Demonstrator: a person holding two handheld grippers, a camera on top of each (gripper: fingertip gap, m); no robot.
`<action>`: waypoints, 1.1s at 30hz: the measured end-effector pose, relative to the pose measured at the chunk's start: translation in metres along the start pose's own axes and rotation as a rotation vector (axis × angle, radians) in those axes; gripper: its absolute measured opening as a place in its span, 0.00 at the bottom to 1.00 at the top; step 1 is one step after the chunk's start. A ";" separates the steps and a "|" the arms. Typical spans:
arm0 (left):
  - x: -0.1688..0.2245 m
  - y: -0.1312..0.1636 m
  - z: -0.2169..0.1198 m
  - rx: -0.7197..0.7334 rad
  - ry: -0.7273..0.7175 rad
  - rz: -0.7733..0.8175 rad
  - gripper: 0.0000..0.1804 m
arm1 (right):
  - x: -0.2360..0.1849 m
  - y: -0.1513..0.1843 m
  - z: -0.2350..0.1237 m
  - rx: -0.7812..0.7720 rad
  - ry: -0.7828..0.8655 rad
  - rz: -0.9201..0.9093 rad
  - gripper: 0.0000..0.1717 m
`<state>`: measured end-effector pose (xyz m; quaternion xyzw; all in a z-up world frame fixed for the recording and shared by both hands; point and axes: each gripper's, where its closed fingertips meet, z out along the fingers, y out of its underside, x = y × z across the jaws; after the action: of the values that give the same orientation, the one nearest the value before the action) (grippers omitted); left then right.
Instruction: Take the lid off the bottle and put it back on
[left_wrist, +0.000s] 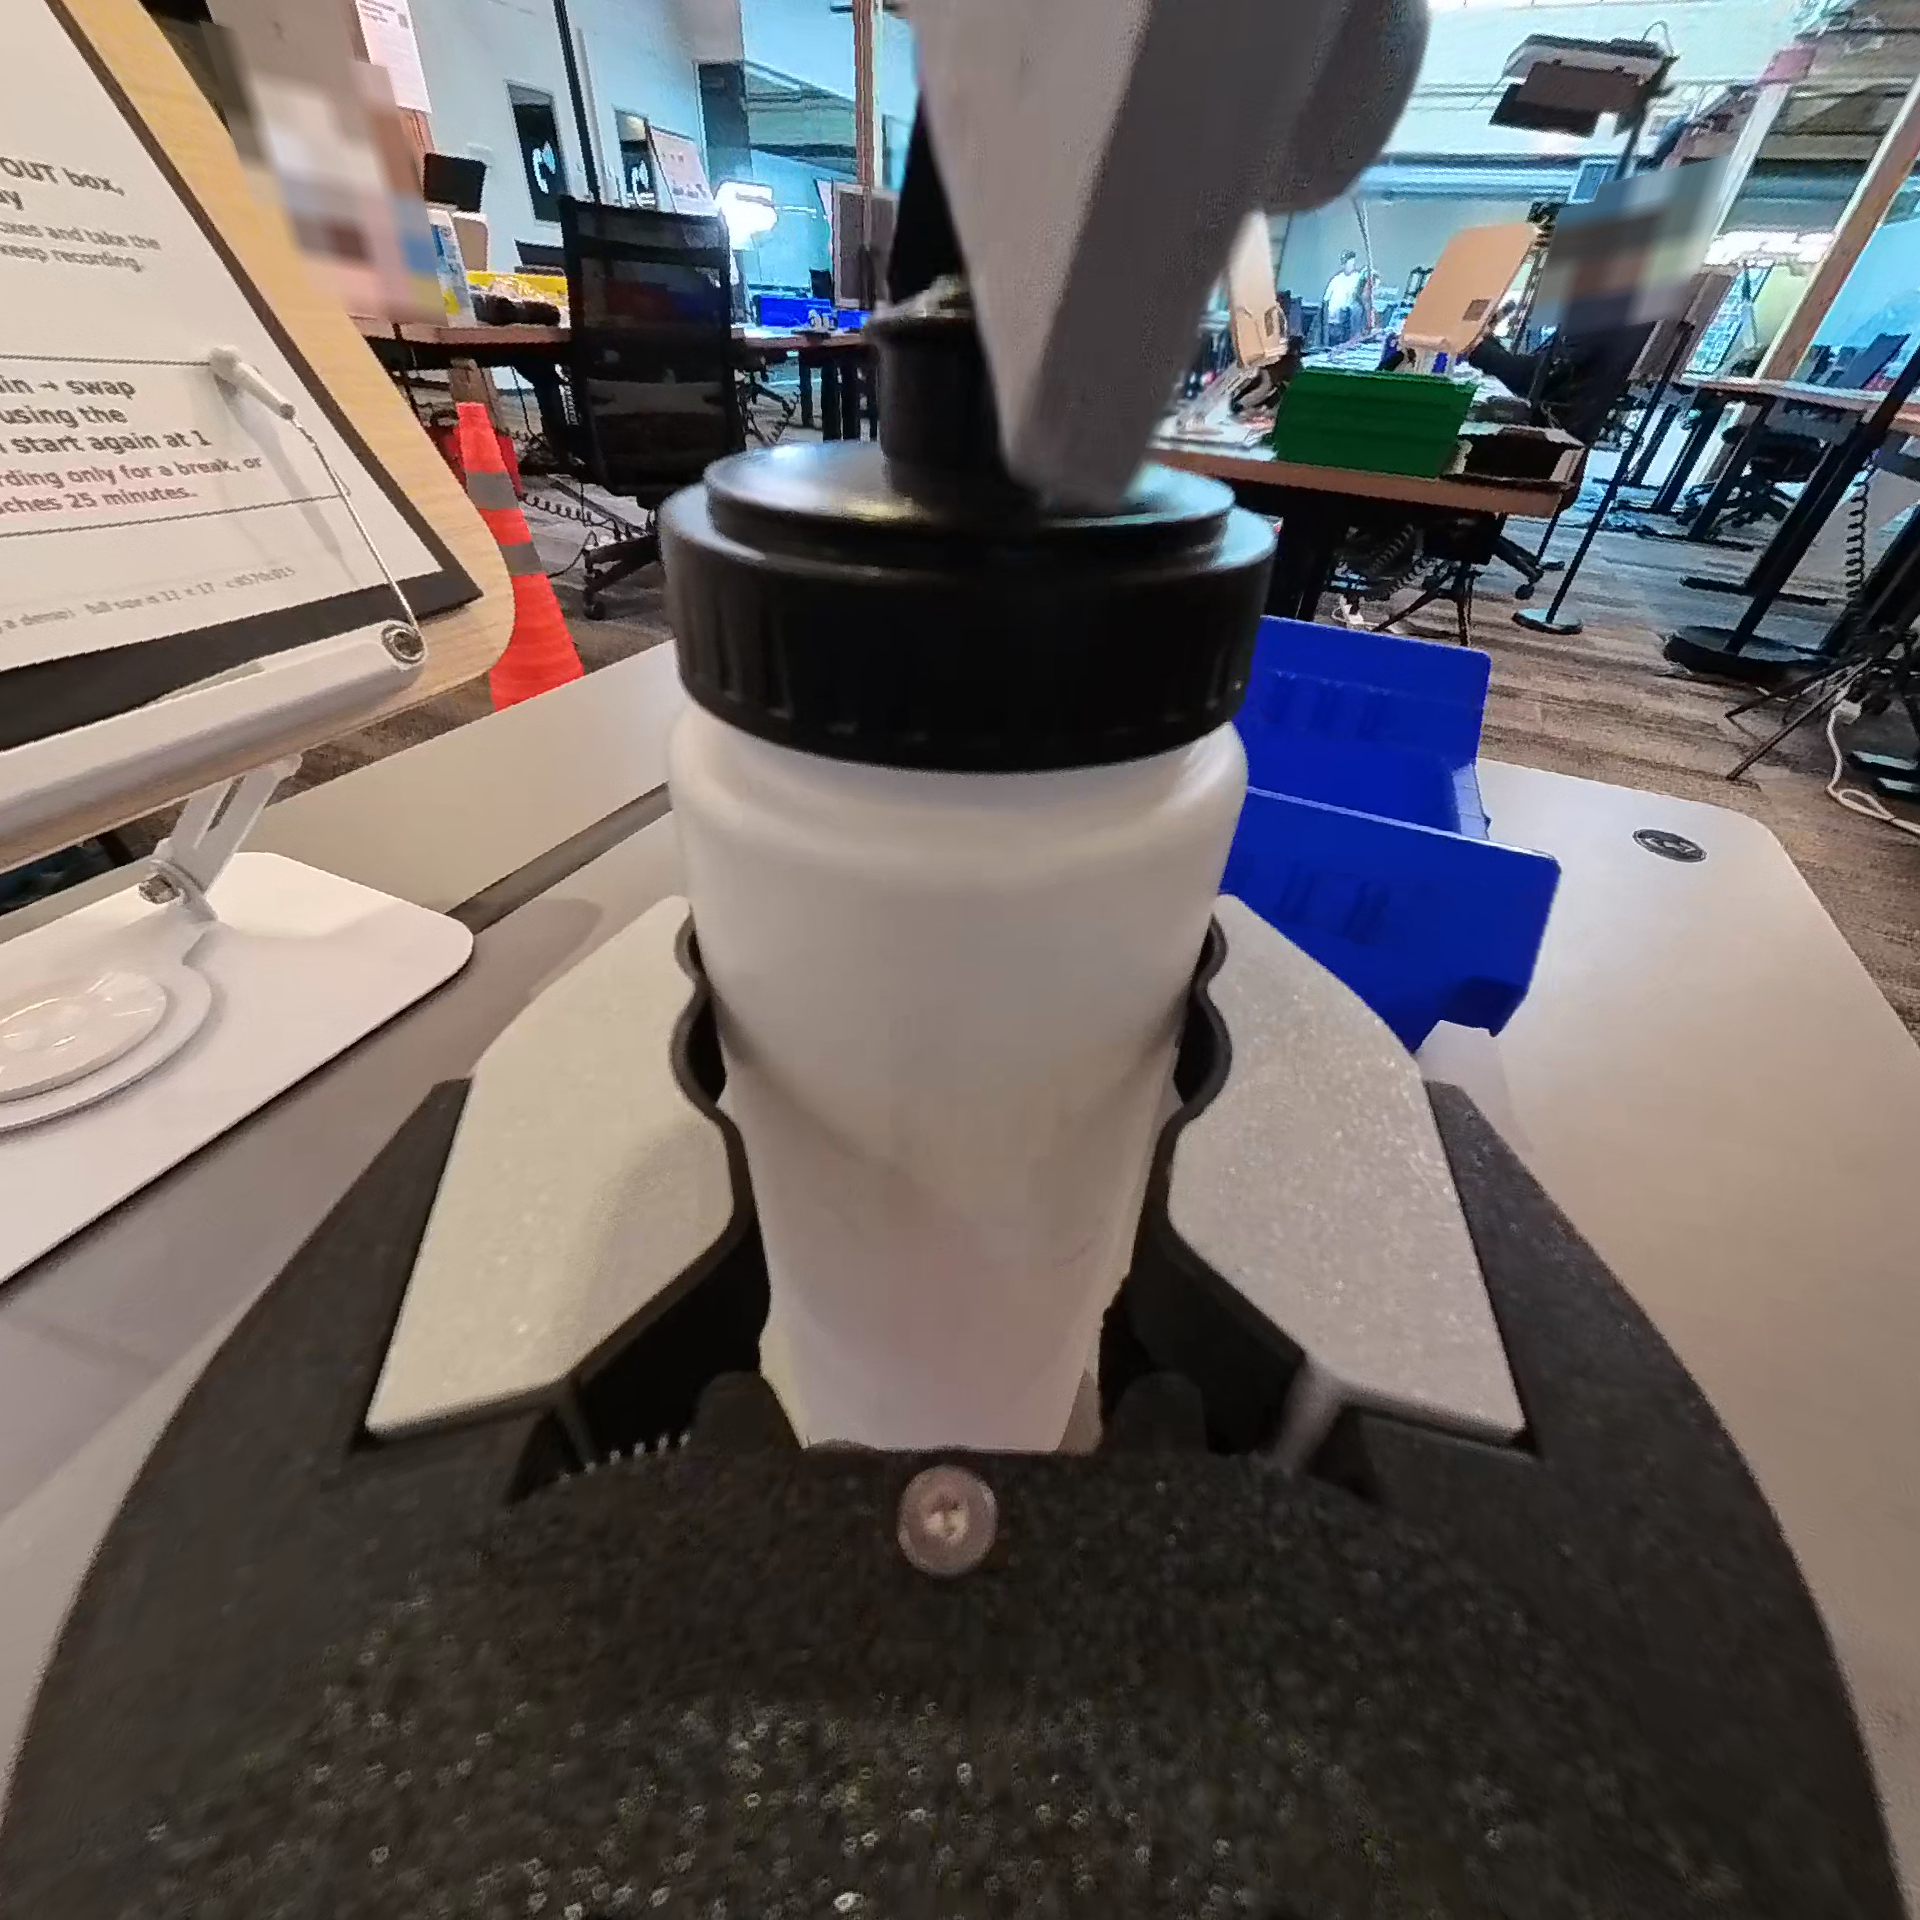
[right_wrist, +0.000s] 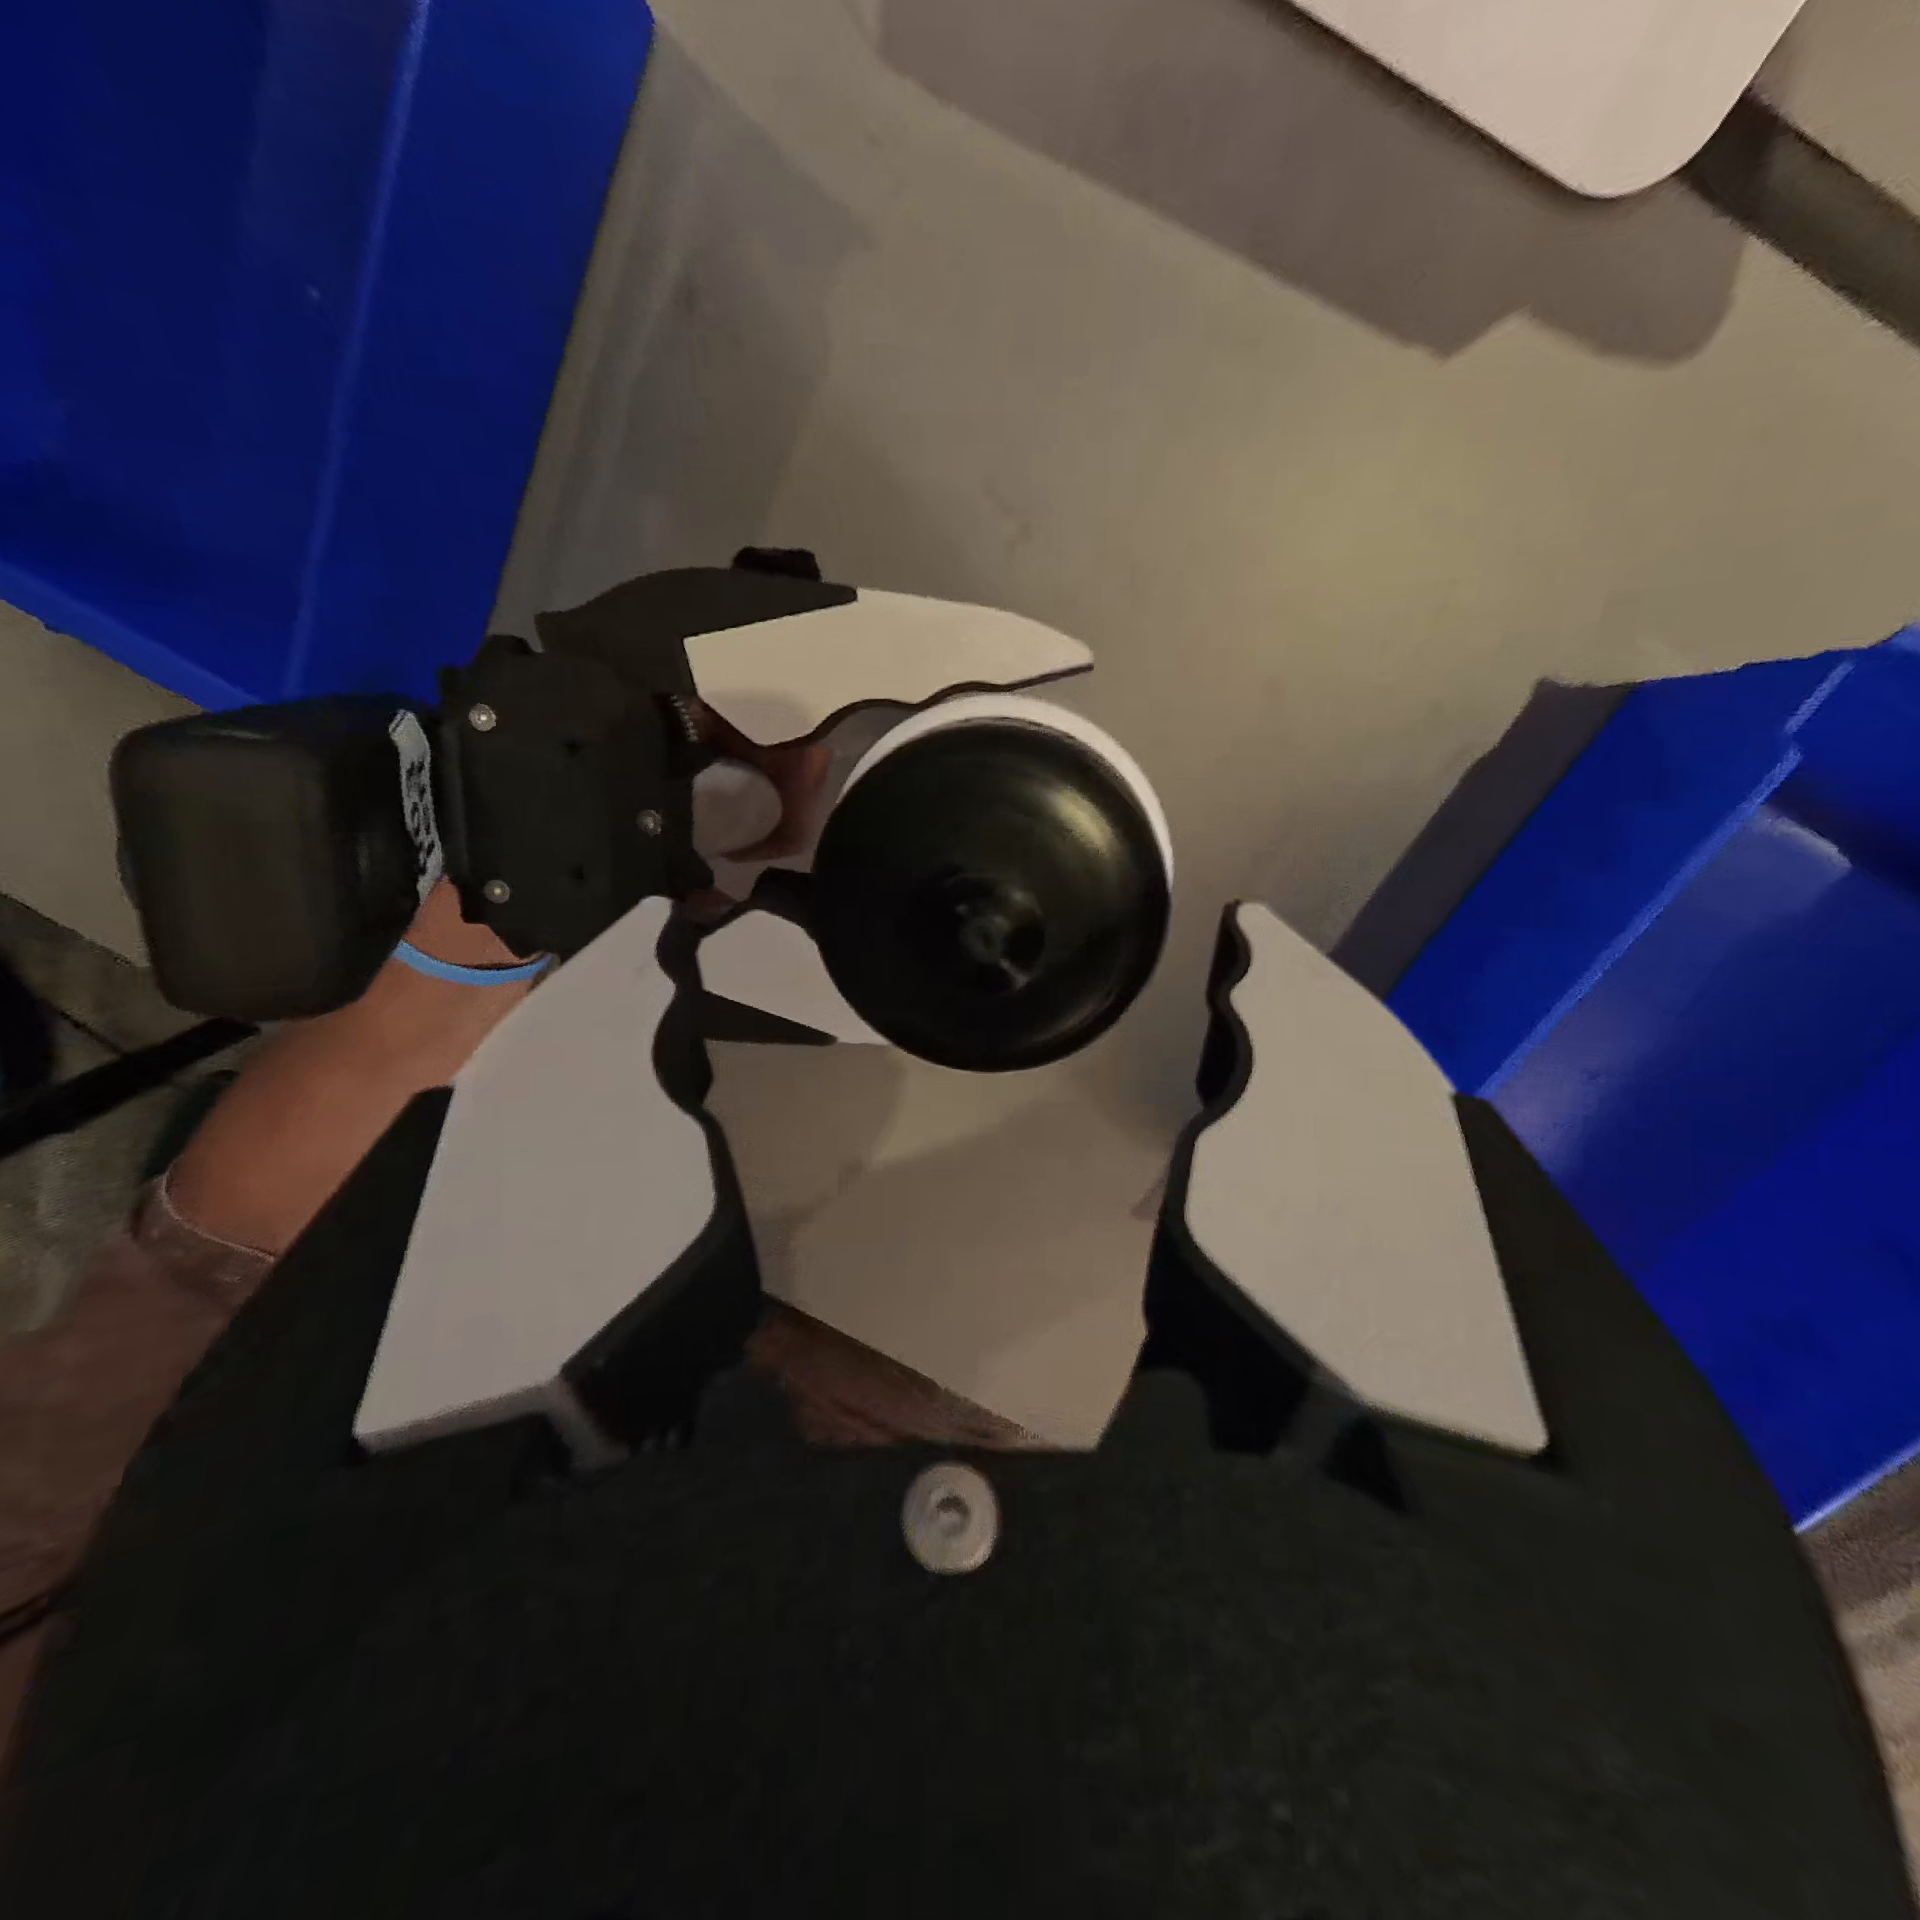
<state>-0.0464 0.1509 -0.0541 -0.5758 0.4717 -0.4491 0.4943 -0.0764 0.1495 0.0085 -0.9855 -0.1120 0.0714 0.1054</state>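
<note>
Left wrist view: left gripper (left_wrist: 951, 997) jaws pinching the white plastic bottle (left_wrist: 951, 987), black ribbed lid (left_wrist: 966, 634) on; right gripper (right_wrist: 951, 997) jaws spread above the lid. Likely light, stiff; ribbed rim gives best purchase

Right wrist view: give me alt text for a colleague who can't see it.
Looking straight down, the right tongs hang open above a white bottle with its black lid on. The left tongs grip the bottle's body from the left, on a grey table between blue bins.
</note>
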 end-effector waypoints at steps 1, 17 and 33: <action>0.000 0.000 0.000 -0.004 0.000 0.001 0.48 | 0.006 0.002 0.002 -0.017 0.045 0.019 0.54; 0.000 0.000 -0.004 -0.006 0.028 -0.010 0.47 | 0.003 0.010 0.014 -0.213 -0.043 -0.240 0.42; 0.017 0.004 -0.005 -0.060 0.109 0.059 0.48 | 0.007 0.018 0.008 -0.242 -0.150 -1.778 0.41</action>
<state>-0.0490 0.1336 -0.0564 -0.5506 0.5281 -0.4508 0.4635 -0.0674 0.1356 -0.0044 -0.5320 -0.8466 0.0152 0.0096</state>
